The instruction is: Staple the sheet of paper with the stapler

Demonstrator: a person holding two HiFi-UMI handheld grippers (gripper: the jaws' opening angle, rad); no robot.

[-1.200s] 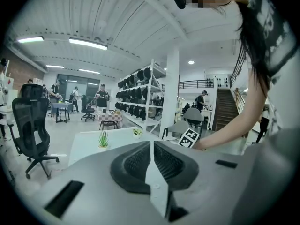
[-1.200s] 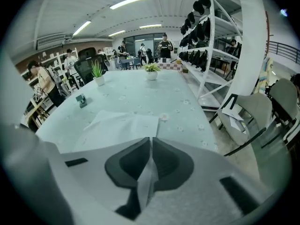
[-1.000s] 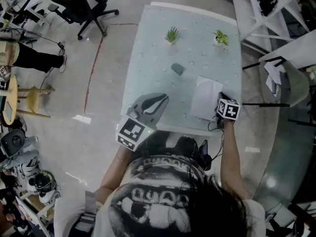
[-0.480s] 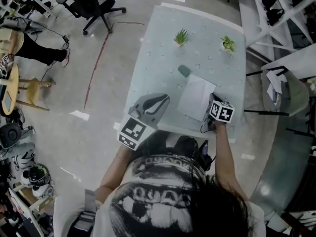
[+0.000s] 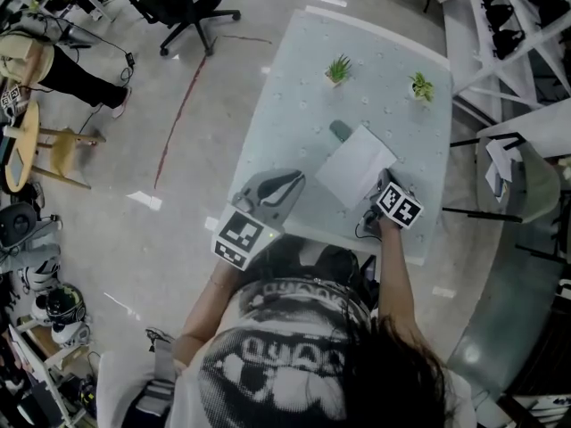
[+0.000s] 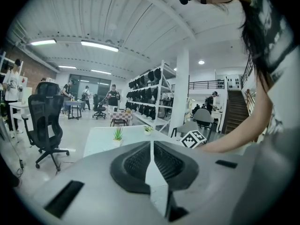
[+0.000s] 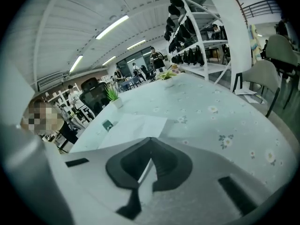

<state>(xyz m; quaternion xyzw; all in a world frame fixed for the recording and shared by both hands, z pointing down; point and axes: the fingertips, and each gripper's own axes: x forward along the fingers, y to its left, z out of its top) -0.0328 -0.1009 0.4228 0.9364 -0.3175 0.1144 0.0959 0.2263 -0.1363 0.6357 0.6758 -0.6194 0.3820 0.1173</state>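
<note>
The sheet of paper (image 5: 355, 166) is white and blank. It sits turned like a diamond near the front of the pale table (image 5: 294, 114), which has little flowers printed on it. Most of the sheet rests flat on the table. One corner points away, toward the far end of the table, and the corner closest to the person goes into the right gripper (image 7: 150, 142). That claw is pinched shut on that corner, with the thin white paper squeezed between its two dark pads. The stapler (image 5: 340, 130) is small and dark green. It sits on the table just beside the far left edge of the sheet, and nothing is touching it. I cannot tell if the paper touches it. The left gripper (image 6: 151, 143) is off to the left, by the front corner of the table. Its two jaws are pressed together at the tips and there is nothing between them. Two small green plants (image 5: 338, 68) stand near the far end of the table, well away from the paper.
</note>
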